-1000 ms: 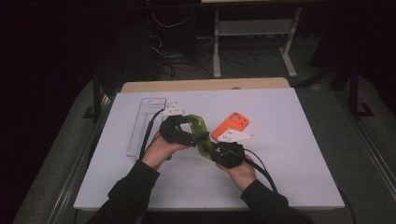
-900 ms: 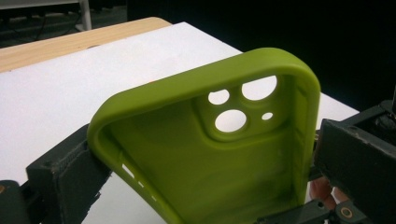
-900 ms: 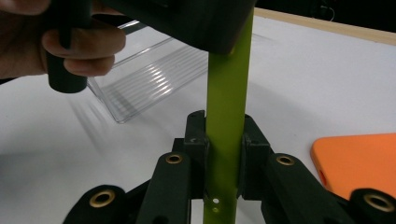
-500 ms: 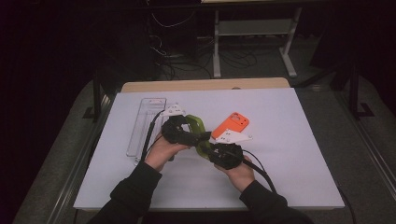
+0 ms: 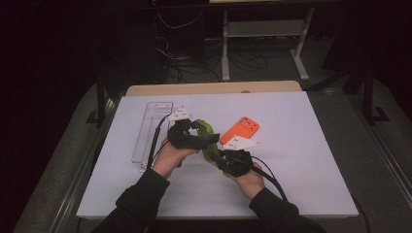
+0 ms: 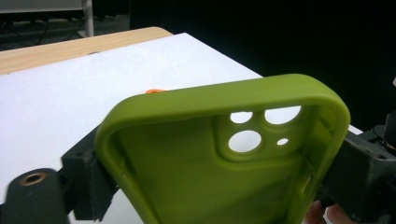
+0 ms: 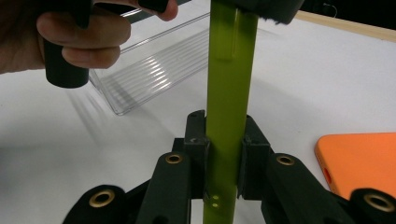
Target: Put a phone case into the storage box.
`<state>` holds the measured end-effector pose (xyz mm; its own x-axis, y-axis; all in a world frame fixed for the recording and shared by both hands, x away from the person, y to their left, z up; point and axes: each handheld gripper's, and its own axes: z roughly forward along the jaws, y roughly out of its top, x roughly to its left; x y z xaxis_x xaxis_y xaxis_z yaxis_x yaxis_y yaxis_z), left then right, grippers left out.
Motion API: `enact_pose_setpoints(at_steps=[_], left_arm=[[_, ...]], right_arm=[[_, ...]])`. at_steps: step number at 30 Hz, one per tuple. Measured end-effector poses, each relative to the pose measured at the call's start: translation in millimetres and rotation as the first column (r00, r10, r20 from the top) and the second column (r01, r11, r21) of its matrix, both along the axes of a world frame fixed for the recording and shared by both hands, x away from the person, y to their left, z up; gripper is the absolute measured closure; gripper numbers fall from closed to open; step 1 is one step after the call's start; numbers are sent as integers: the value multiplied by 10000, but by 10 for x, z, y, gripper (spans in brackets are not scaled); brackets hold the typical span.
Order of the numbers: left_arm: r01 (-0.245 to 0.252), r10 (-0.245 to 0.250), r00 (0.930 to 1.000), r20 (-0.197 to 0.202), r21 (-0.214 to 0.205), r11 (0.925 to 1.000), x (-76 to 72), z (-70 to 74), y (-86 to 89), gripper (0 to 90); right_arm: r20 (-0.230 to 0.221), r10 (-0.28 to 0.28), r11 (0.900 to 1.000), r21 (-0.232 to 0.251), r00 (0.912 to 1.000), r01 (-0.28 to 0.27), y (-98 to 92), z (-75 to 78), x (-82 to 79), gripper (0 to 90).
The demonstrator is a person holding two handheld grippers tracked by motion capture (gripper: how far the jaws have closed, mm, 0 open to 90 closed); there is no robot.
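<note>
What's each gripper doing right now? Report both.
Left gripper: shut on the green phone case.
Right gripper: shut on the same case's edge.

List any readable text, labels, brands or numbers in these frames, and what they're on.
None can be read.
Green silicone phone case: no lettering shows on its inner face or edge.
Orange phone case: plain, no print visible.
Clear plastic tray: no label visible.
Grey three-cornered plates: dark dots, no legible characters.
</note>
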<state>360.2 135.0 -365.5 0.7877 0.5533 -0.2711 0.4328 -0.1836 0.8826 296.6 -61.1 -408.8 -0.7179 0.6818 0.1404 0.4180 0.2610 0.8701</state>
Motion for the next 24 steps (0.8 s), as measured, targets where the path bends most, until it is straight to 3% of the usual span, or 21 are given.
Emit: enact_pose_setpoints(at_steps=[7, 15, 16, 18, 24], left_arm=[[-40, 40, 10000, 29, 48, 10000, -16, -6, -18, 116], [-1, -9, 9997, 247, 381, 9993, -22, -1, -28, 137], [-99, 91, 9997, 214, 335, 9994, -34, 1, -40, 137], [-201, 172, 9984, 541, 528, 9984, -37, 18, -36, 144], [-547, 530, 9967, 623, 263, 9982, -7, 55, -2, 144]], right_arm=[[120, -4, 9999, -148, 9999, 5, 1, -16, 6, 758], [141, 32, 9993, -373, 9999, -26, 5, -33, 14, 747], [63, 8, 9992, -396, 10000, -5, 7, -31, 12, 724], [131, 46, 9985, -552, 9999, -39, -1, -28, 9, 631], [62, -18, 9977, -676, 10000, 22, -174, 16, -20, 477]])
